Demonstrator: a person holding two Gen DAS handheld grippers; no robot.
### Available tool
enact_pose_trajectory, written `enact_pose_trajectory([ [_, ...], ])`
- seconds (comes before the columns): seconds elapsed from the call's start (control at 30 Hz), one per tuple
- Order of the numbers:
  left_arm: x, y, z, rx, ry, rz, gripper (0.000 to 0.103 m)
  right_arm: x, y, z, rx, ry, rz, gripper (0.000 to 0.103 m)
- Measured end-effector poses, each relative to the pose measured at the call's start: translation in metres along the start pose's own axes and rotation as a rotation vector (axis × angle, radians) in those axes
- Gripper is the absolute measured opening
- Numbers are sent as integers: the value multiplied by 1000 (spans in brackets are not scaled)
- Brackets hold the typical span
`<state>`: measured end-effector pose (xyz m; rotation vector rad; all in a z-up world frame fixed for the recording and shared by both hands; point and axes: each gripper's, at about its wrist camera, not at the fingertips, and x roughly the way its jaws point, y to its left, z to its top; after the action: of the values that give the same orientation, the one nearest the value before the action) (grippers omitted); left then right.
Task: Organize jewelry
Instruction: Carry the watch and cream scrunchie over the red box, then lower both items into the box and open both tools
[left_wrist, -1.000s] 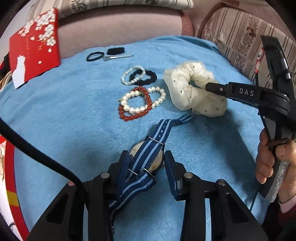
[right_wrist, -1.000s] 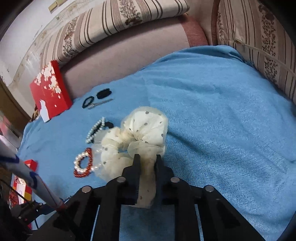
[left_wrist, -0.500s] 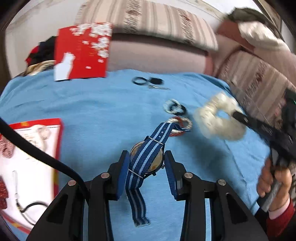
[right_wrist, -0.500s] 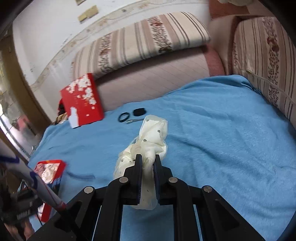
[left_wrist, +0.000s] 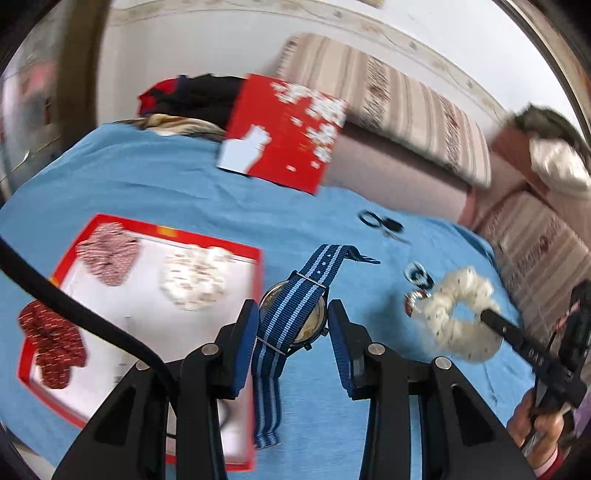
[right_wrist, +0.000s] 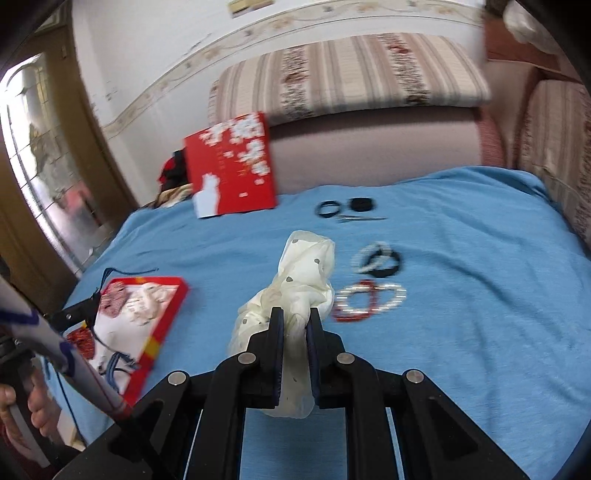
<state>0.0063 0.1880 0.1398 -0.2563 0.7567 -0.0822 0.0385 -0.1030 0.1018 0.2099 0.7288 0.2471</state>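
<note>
Left claw: my pads clamp a round watch with blue striped fabric strap, held above the blue cloth.
Right claw: pinched tight on a cream dotted scrunchie.
Red tray: holds patterned scrunchies.

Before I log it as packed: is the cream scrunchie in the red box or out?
Out. The cream scrunchie hangs pinched in the right hand-held gripper, beside the red box.

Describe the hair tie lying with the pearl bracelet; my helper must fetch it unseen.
On the blue blanket, beyond the overlapping red-and-pearl bracelets, lies a white pearl bracelet. The black hair tie overlaps it: a plain thick black ring without beads.
</note>
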Motion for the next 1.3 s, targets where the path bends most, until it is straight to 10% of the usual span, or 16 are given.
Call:
enact_pose_trajectory([
  [0.57, 3, 122, 8, -154, -2, 233, 37, 86, 165, -4, -72, 176, 276, 13],
  [1.3, 31, 151, 12, -245, 27, 296, 33, 148, 238, -54, -240, 357, 280, 13],
])
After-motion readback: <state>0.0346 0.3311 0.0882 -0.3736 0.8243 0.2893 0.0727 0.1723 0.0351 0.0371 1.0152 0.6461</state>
